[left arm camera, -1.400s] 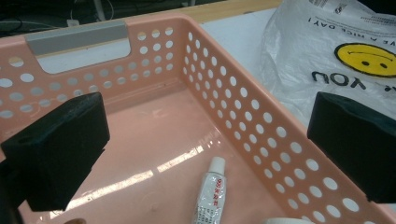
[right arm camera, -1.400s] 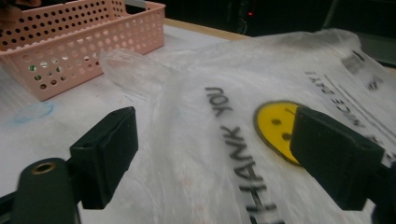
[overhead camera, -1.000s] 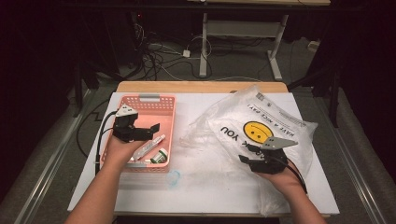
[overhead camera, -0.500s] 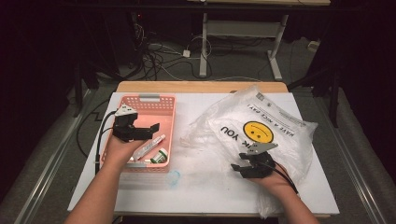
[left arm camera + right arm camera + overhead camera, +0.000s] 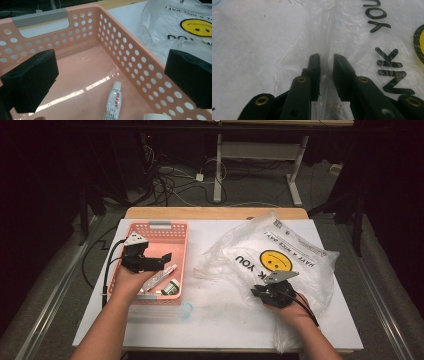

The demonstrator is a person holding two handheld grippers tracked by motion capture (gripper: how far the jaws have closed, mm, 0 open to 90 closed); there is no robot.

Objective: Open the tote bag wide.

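Crinkled glossy plastic bag point(image 5: 280, 265)

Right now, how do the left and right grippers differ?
The left gripper stands wide open over the basket, nothing between its pads; the right gripper has just been closing, a fold of the bag in the narrow gap between its jaws. The left hangs above the basket floor; the right sits low on the bag on the table. Both have black jaws and a trailing cable.
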